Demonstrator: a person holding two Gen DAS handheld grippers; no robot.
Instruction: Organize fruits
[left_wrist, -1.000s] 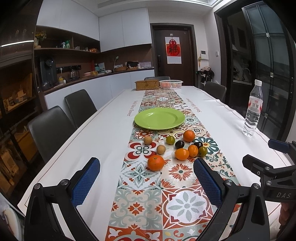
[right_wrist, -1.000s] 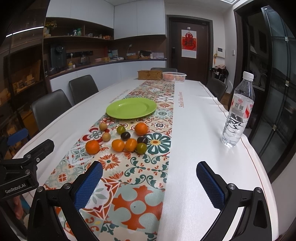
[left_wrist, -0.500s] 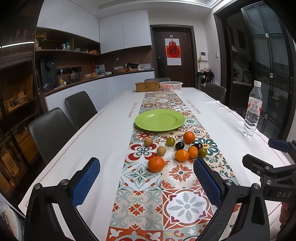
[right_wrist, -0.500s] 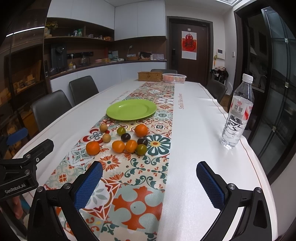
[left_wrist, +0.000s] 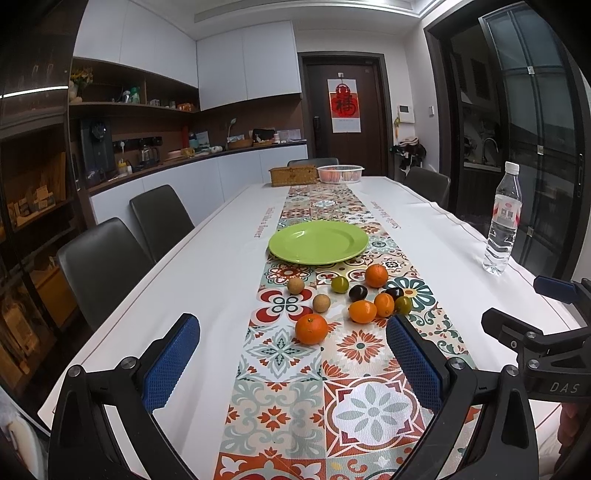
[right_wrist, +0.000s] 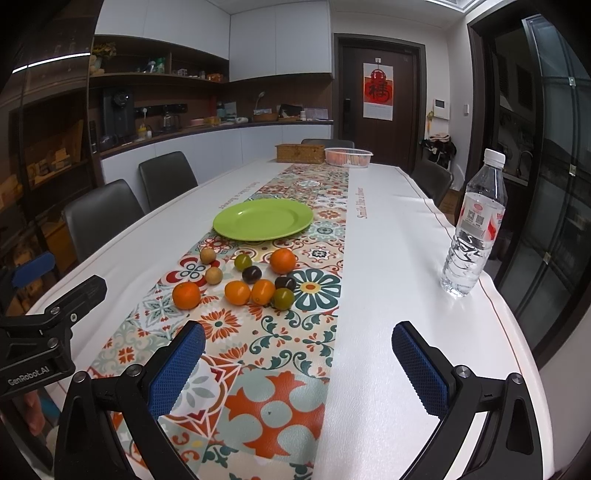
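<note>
White table (left_wrist: 207, 280): ten fruits (left_wrist: 354, 299), one green plate (left_wrist: 318, 242), one bottle (left_wrist: 503, 221); left claw (left_wrist: 291, 362), right claw (right_wrist: 298, 365) both spread, empty

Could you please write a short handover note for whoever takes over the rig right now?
Left gripper: open, empty, hovering over the patterned runner short of the fruit.
Right gripper: open, empty, over the runner's right edge.
Green plate: nothing on it, beyond the fruit.
Fruit: ten loose pieces on the runner; the nearest orange lies just ahead of the left gripper.
Water bottle: upright at the right, clear of the work.
Done: nothing moved yet. Left: all fruit, presumably onto the plate.
</note>
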